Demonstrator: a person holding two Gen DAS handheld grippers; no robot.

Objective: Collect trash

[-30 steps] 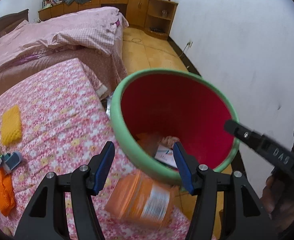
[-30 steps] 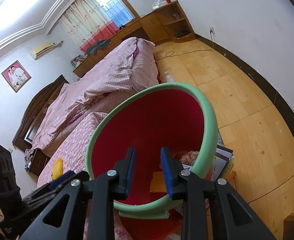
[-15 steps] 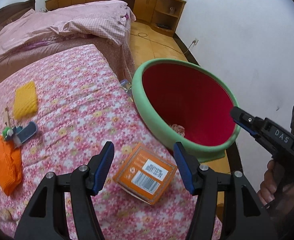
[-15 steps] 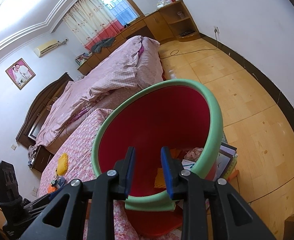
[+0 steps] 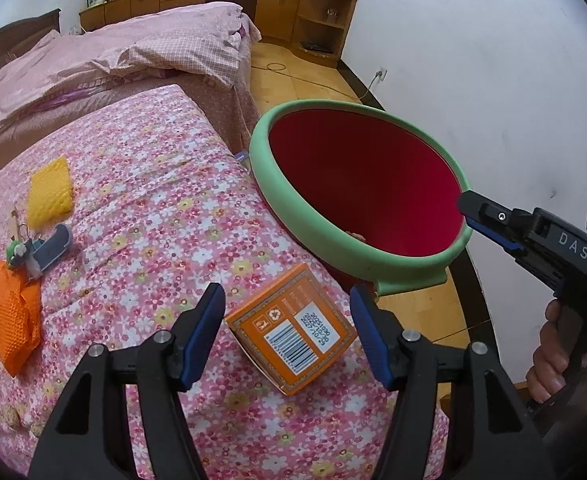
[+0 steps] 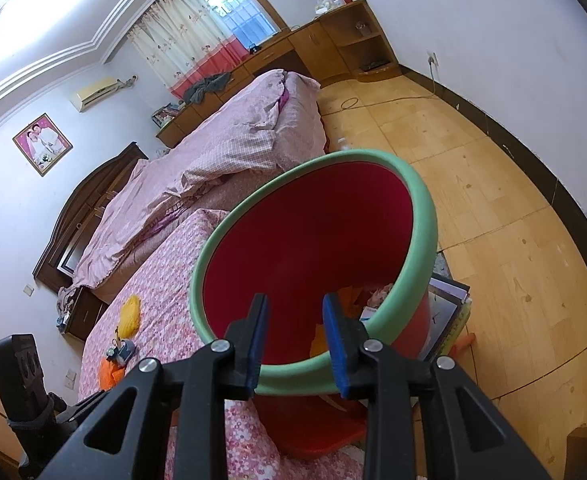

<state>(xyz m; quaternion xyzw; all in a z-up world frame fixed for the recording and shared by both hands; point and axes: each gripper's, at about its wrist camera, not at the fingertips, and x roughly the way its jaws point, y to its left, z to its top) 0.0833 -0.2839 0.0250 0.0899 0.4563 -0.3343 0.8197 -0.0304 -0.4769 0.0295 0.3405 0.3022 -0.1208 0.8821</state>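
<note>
An orange carton [image 5: 291,328] with a barcode label lies on the floral cloth near its right edge. My left gripper [image 5: 287,330] is open, its blue pads either side of the carton, apart from it. A red bin with a green rim [image 5: 357,188] is tilted toward the cloth. My right gripper [image 6: 295,336] is shut on the bin's green rim [image 6: 293,380] and holds it; the gripper shows at the right of the left wrist view [image 5: 489,220]. Trash lies inside the bin [image 6: 353,300].
An orange mesh bag [image 5: 11,316], a yellow sponge [image 5: 49,190] and a small blue object with a green toy [image 5: 41,250] lie at the cloth's left. A pink-quilted bed [image 5: 113,60] is behind. Books [image 6: 449,312] lie on the wood floor by the bin.
The left gripper has pulled back and risen from the bin's mouth. The carton has come to rest on the cloth between the open fingers. The bin stays in the right gripper.
</note>
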